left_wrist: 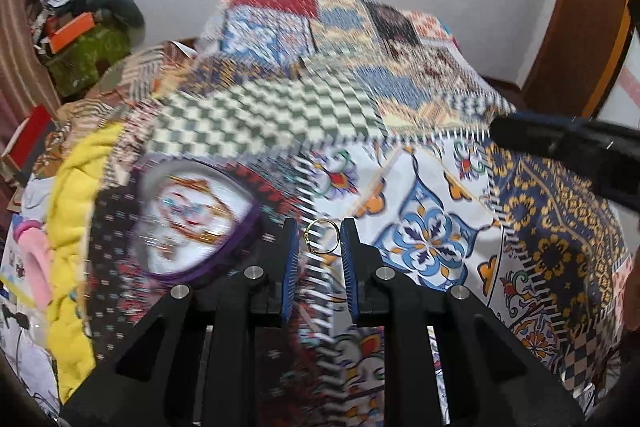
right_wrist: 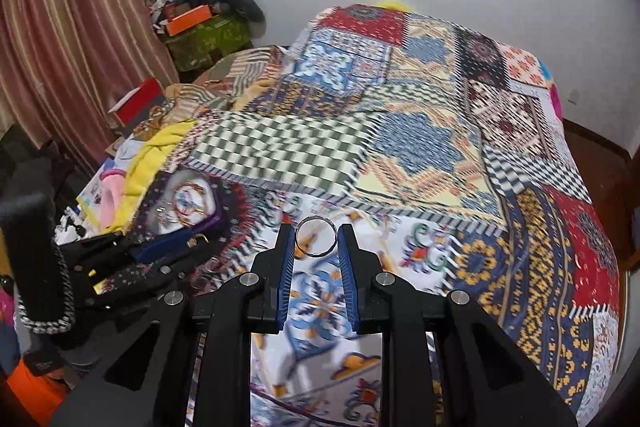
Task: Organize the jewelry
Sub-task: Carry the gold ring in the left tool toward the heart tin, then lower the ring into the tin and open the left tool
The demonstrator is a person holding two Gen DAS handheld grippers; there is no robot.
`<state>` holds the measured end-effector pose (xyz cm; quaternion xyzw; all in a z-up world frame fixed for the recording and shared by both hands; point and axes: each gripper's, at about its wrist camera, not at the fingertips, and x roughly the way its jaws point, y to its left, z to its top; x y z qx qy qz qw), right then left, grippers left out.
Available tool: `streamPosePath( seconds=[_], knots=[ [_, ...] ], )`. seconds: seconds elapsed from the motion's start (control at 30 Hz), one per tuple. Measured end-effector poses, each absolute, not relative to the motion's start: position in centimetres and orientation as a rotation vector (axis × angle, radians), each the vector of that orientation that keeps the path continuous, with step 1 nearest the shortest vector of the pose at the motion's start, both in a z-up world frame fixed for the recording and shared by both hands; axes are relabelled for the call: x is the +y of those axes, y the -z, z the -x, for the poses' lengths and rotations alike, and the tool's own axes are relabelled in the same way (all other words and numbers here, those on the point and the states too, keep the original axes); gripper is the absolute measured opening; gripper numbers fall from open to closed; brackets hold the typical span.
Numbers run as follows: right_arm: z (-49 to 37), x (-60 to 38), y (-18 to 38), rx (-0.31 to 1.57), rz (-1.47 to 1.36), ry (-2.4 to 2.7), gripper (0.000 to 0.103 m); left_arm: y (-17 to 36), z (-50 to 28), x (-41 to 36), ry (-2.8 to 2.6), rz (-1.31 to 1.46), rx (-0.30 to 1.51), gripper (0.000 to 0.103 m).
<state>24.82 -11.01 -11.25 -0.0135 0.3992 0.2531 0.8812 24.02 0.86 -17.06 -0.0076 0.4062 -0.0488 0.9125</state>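
Gold ring (left_wrist: pixel 322 235) sits pinched between the jaws of the left gripper (left_wrist: pixel 320 241), held above the patchwork bedspread (left_wrist: pixel 440 187). Just left of it lies a clear case with a purple rim (left_wrist: pixel 196 217). The right gripper (right_wrist: pixel 317 238) has its jaws pinching a silver ring (right_wrist: pixel 316 237) over the same bed.

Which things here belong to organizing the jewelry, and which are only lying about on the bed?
Belong to the job:
- thin gold ring, held in the left gripper
- wide silver ring, held in the right gripper
- purple-rimmed clear container

Lying about:
- yellow quilted blanket
- pink plush item
- red box
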Motion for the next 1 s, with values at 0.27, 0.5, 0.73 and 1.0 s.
streamPosePath(
  seconds=[0.27, 0.5, 0.73, 1.0],
  knots=[
    [-24.4, -6.8, 10.0, 0.8, 0.042, -0.601, 0.02, 13.4, -22.3, 5.1, 0.047, 0.066, 0.738, 0.02],
    [-24.7, -3.6, 9.3, 0.784, 0.04, -0.661, 0.02, 11.9, -21.4, 8.1, 0.007, 0.103, 0.69, 0.02],
    [-25.0, -0.9, 9.2, 0.777, 0.035, -0.711, 0.02, 12.4, -21.8, 10.4, -0.022, 0.135, 0.684, 0.02],
    [-25.6, 2.0, 11.7, 0.829, 0.075, -0.735, 0.02, 15.2, -22.6, 11.4, -0.021, 0.156, 0.742, 0.02]
  ],
)
